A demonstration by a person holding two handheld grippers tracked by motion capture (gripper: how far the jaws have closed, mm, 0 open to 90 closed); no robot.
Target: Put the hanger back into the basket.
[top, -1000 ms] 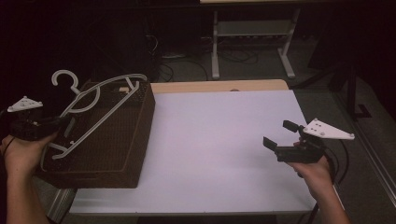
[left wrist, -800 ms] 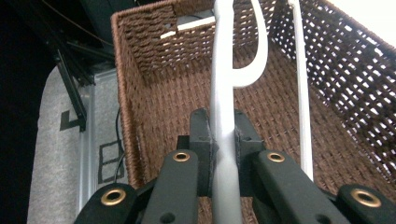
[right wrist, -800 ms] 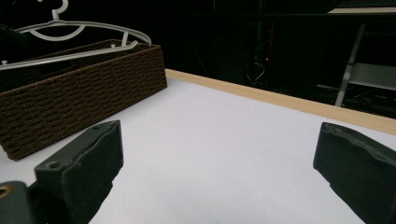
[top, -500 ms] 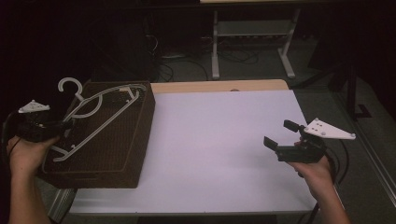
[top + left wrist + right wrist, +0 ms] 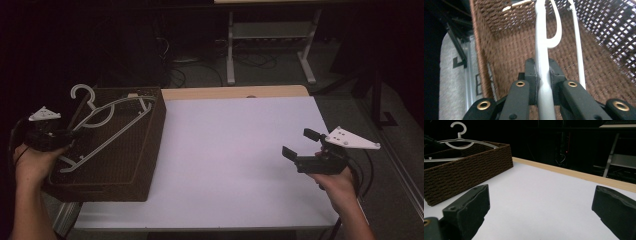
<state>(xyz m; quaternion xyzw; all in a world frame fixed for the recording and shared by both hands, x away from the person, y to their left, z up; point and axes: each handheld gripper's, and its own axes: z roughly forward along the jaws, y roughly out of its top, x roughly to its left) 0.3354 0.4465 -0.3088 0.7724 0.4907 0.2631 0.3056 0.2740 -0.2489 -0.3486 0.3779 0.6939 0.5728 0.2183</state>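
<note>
Left gripper (image 5: 541, 75) clamps white hanger (image 5: 107, 122) bar, holding it over woven basket (image 5: 145, 165). Right gripper (image 5: 300, 145) wide, empty, waiting above table (image 5: 235, 150).

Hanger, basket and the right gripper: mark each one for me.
hanger (image 5: 108, 136), high view, on its long straight bar above the basket.
basket (image 5: 152, 142), high view, on its right woven wall.
right gripper (image 5: 299, 144), high view, midway between its open jaw tips over the white table.
</note>
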